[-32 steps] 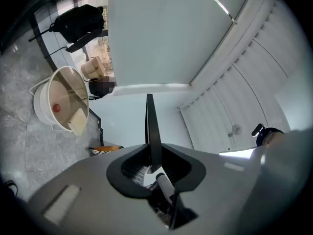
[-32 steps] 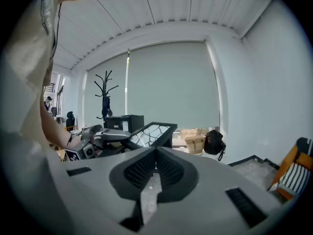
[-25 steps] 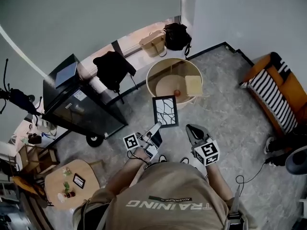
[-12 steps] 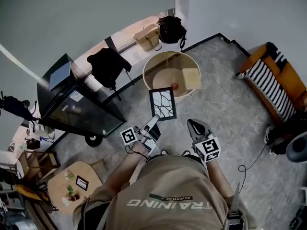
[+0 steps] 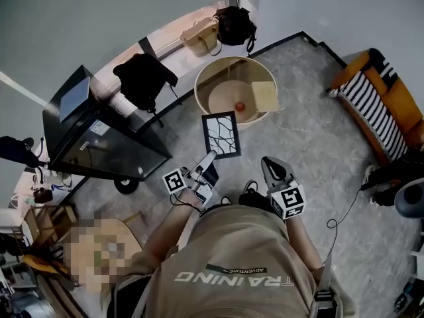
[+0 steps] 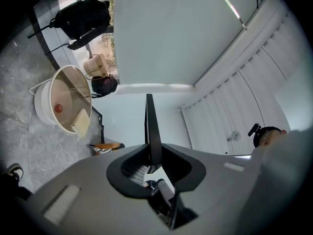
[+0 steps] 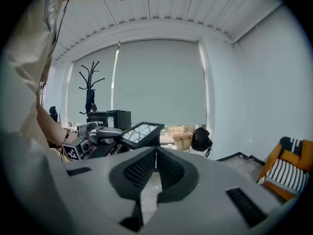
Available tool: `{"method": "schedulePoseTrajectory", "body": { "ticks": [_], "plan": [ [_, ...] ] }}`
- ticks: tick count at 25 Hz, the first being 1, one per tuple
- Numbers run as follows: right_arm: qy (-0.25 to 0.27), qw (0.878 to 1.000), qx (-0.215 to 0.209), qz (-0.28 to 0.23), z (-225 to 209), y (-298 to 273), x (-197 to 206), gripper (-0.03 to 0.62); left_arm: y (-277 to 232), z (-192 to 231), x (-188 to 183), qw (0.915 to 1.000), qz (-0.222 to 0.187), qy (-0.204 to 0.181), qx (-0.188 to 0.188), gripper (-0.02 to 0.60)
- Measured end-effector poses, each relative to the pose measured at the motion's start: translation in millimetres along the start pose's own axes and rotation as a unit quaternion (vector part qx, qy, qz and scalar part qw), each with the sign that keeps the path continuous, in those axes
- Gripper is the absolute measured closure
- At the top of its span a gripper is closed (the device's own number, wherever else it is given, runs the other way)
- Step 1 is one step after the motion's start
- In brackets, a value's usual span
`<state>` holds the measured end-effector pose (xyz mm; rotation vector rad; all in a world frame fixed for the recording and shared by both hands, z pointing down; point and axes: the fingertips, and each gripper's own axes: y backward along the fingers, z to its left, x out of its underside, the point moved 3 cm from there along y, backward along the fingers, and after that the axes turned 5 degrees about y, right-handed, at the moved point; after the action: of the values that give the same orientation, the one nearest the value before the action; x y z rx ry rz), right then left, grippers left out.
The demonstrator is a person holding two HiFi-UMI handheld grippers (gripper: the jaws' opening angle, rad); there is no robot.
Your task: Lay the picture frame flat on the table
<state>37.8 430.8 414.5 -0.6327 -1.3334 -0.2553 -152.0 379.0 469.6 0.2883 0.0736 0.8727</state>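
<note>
Evidently left gripper (image 5: 211, 159) jaws clamp the picture frame (image 5: 221, 135); right gripper (image 5: 270, 168) jaws touch.

Office lounge: coat rack (image 7: 92, 84), striped armchair (image 5: 383, 106)

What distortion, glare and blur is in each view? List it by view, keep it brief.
Head view: soft, even light; wide-angle bending curves the wall; the picture frame is sharp. Left gripper view: heavy fisheye with black corners; the frame shows edge-on as a dark sliver. Right gripper view: the bright window blind backlights the scene, the ceiling bows, and the corners are black.
</note>
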Motion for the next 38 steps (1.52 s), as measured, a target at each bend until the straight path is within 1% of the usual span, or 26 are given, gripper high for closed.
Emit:
{"method": "schedulePoseTrajectory", "body": {
  "ticks": [3,6,10,13,17,22,26,29,31,33,35,38],
  "plan": [
    [-0.010,1.000,-0.021,0.001,-7,-12,3,0.586,-7,3,-2,1.0000,-0.005,0.002,0.001,0.506],
    [-0.006,0.999,-0.045,-0.003,-19,-32,6,0.586,-21,7,-6,1.0000,0.000,-0.006,-0.001,0.506],
    [-0.007,0.998,-0.056,-0.009,-42,-60,3,0.586,-41,16,-13,1.0000,-0.004,-0.002,-0.008,0.506],
    [0.000,0.998,-0.066,-0.017,-66,-77,-4,0.586,-62,23,-23,0.9998,-0.012,-0.008,-0.012,0.506],
    [-0.005,0.997,-0.077,-0.009,-94,-87,-6,0.586,-90,27,-35,0.9996,-0.019,-0.015,-0.016,0.506],
    [0.001,0.996,-0.078,-0.037,-117,-97,-3,0.586,-112,27,-45,0.9993,-0.019,-0.026,-0.016,0.506],
    [0.002,0.995,-0.101,-0.018,-134,-108,2,0.586,-132,32,-52,0.9989,-0.032,-0.030,-0.016,0.506],
    [0.005,0.993,-0.115,-0.021,-147,-117,5,0.586,-144,39,-53,0.9987,-0.036,-0.031,-0.019,0.506],
    [0.004,0.993,-0.115,-0.020,-152,-121,9,0.586,-147,48,-52,0.9986,-0.038,-0.026,-0.025,0.506],
    [0.000,0.994,-0.107,-0.025,-157,-128,9,0.586,-148,57,-56,0.9985,-0.042,-0.012,-0.033,0.506],
    [-0.008,0.994,-0.102,-0.023,-156,-134,10,0.586,-146,64,-63,0.9984,-0.042,-0.001,-0.039,0.506],
    [-0.015,0.995,-0.098,-0.012,-153,-147,10,0.586,-145,70,-80,0.9984,-0.032,0.001,-0.047,0.506]
  ]
}}
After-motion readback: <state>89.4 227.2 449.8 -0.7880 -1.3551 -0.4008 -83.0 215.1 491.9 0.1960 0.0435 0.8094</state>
